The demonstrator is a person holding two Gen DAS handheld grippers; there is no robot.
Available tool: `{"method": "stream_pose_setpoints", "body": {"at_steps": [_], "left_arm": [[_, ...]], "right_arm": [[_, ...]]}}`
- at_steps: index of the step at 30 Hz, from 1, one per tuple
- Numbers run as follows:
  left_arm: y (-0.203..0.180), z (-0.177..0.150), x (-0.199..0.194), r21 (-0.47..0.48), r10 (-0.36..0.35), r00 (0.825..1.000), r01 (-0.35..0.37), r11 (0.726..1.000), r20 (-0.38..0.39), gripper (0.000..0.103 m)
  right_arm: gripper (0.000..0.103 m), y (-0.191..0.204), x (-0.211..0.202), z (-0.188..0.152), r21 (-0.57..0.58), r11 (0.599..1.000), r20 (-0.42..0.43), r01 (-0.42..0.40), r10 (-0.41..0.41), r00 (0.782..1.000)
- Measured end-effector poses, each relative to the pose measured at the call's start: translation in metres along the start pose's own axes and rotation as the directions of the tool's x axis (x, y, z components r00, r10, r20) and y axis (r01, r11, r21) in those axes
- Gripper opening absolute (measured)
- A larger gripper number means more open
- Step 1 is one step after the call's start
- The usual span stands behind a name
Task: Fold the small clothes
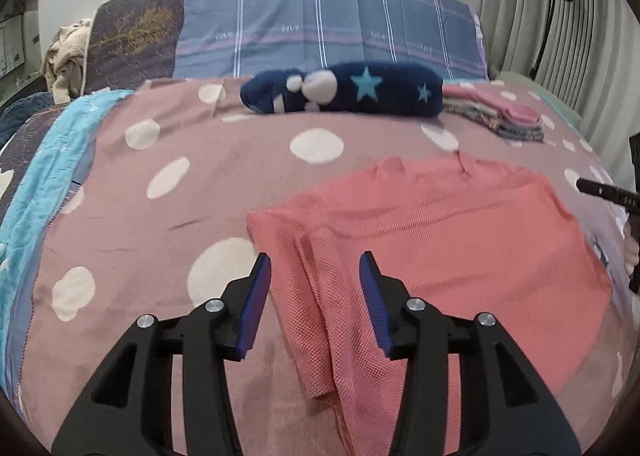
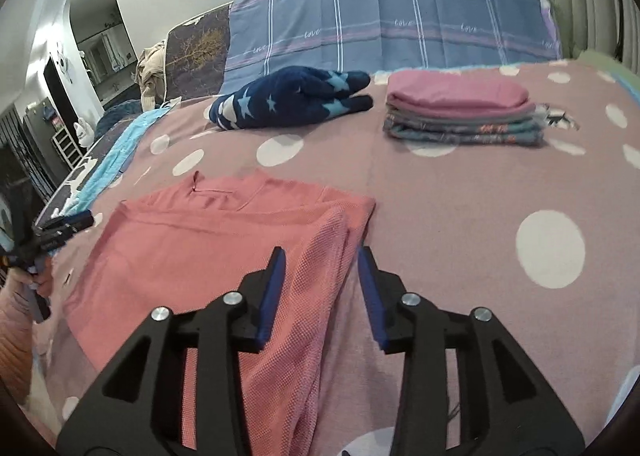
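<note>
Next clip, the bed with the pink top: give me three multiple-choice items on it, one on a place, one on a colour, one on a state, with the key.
1. Where is the folded pile?
A. right of the star blanket
B. on the pink top
C. on the floor

2. The bedspread's dots are:
A. black
B. white
C. green

3. The right hand-held gripper is:
A. clamped on the pile
B. holding the blanket
C. open over the top's edge

Key: A, it sits beside the blanket; B, pale dots show; C, a gap separates its pads.

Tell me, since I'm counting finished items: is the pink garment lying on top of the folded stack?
Yes, the pink garment lies topmost on the folded stack.
</note>
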State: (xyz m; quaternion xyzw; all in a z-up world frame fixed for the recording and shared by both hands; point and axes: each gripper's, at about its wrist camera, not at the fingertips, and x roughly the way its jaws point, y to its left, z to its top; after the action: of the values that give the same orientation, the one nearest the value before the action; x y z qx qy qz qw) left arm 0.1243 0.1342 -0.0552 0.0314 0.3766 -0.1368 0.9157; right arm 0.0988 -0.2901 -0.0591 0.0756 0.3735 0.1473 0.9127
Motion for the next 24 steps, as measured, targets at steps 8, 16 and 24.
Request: {"method": "stream_pose_setpoints", "body": {"at_steps": [8,16,24], "left_arm": [[-0.005,0.013,0.031,0.015,0.001,0.999,0.0,1.0,-0.053,0.043],[-0.006,0.017,0.02,-0.01,-0.037,0.999,0.037,0.999,0.004,0.002],[-0.019,0.055,-0.037,0.063,0.001,0.979,-0.014,0.998,0.204,0.002]], "right_arm": [[0.044,0.004,0.036,0.011,0.021,0.999,-0.051,-0.034,0.035,0.998],[0.002,0.007,0.03,0.013,0.021,0.999,0.003,-0.031,0.031,1.0],[0.002,0.012,-0.014,0.047,0.009,1.0,0.178,-0.03,0.028,0.984]]}}
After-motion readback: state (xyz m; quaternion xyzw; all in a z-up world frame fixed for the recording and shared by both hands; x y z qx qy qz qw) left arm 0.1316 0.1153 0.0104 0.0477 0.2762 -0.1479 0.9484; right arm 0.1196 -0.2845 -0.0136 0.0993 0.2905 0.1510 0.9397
